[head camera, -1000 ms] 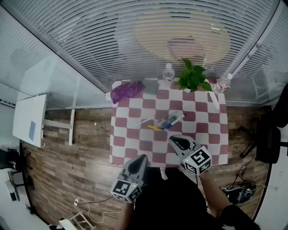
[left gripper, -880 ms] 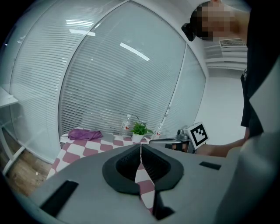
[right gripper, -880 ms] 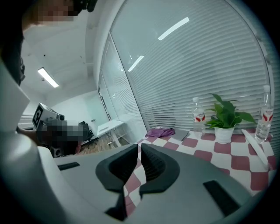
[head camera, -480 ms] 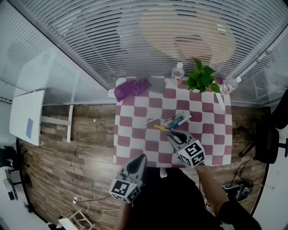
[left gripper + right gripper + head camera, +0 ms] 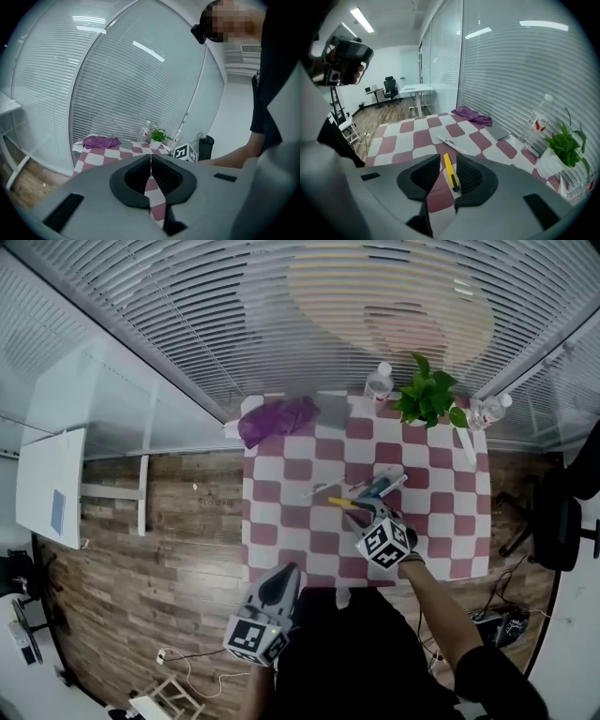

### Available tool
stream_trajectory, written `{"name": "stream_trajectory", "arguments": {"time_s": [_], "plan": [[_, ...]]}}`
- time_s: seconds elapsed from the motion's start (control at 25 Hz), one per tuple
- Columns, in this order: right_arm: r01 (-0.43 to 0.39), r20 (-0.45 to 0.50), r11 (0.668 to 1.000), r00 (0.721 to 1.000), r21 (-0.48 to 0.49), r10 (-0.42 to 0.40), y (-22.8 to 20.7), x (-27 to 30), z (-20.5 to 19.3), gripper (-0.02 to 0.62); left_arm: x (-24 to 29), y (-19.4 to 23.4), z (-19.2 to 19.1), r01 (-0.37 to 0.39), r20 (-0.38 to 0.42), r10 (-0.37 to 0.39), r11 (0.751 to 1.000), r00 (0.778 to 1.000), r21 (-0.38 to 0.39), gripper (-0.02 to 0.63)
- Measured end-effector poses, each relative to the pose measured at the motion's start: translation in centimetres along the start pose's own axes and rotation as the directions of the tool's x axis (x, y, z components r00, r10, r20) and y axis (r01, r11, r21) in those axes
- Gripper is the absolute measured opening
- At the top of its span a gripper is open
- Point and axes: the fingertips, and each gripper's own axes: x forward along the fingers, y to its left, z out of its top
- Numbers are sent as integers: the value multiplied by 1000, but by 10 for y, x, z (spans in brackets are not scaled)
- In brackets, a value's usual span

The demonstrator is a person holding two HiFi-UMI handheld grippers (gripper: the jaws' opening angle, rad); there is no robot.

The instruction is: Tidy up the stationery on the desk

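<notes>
One yellow utility knife (image 5: 449, 171) lies on the red-and-white checked table (image 5: 281, 479) between my right gripper's (image 5: 364, 513) spread jaws, not pinched. One white pen (image 5: 452, 145) lies just beyond it. My left gripper (image 5: 150, 158) hangs off the near edge, jaws pressed together, empty. Along the far edge I count two clear plastic bottles (image 5: 379, 382), one potted green plant (image 5: 429, 397) and one purple cloth (image 5: 277, 420).

We are in an office.
Beyond the jaws of the right gripper (image 5: 447, 165) we see a blind-covered glass wall (image 5: 511, 75); to their left, a black swivel chair (image 5: 389, 87), white desks (image 5: 416, 88) and ceiling strip lights (image 5: 362, 19).
</notes>
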Motion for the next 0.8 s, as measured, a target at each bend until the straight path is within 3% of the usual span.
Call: {"name": "stream_trajectory", "arguments": {"time_s": [0.24, 0.8], "plan": [[-37, -125, 999, 992, -33, 33, 1, 37, -26, 124, -10, 14, -8, -7, -27, 7, 1000, 1000, -7, 34], [-53, -259, 992, 966, -115, 21, 1, 70, -55, 118, -17, 33, -11, -21, -41, 21, 1000, 999, -10, 34]]}}
